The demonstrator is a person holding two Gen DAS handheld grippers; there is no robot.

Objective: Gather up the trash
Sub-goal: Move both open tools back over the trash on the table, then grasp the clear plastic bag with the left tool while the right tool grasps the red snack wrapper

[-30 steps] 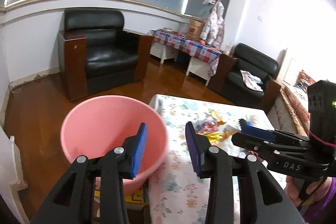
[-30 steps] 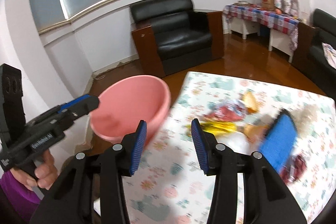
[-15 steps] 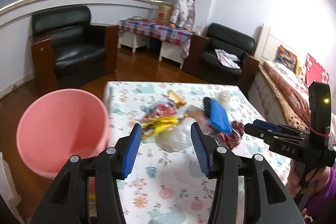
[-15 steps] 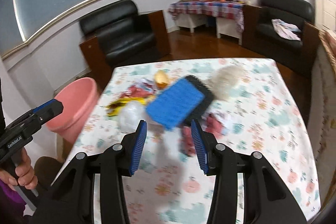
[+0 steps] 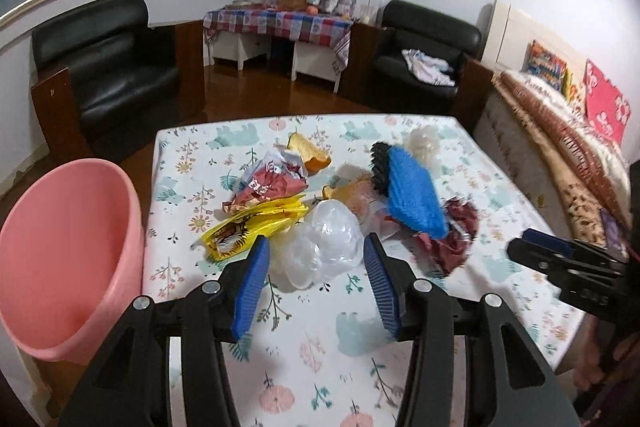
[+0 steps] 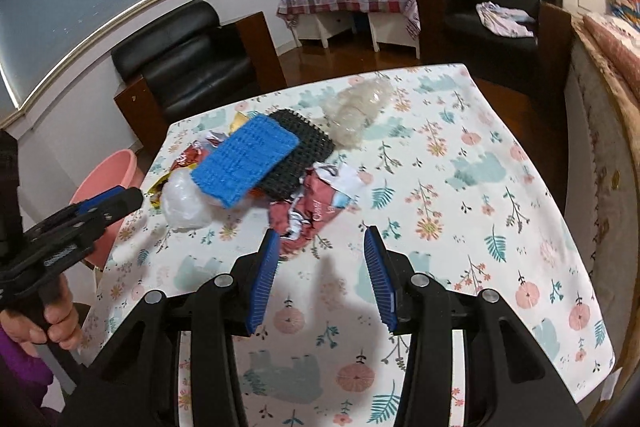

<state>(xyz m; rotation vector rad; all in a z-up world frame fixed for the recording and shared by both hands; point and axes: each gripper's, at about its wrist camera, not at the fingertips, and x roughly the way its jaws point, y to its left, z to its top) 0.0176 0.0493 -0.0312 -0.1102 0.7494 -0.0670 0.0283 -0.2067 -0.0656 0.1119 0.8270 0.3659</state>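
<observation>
Crumpled trash wrappers and bags [image 5: 280, 211] are heaped on the floral tablecloth-covered table [image 5: 500, 291], with a round pink plastic basin [image 5: 60, 259] at nine o'clock of the heap. The left gripper [image 5: 316, 279] is tilted downward, its jaws, just opened wider, standing spread and empty; a clear crumpled plastic bag [image 5: 324, 247] is seen at twelve o'clock between its tips. The right gripper [image 6: 322, 275] is likewise angled down, open and empty, with a red torn wrapper [image 6: 308, 211] at eleven o'clock. Its lettering cannot be read.
</observation>
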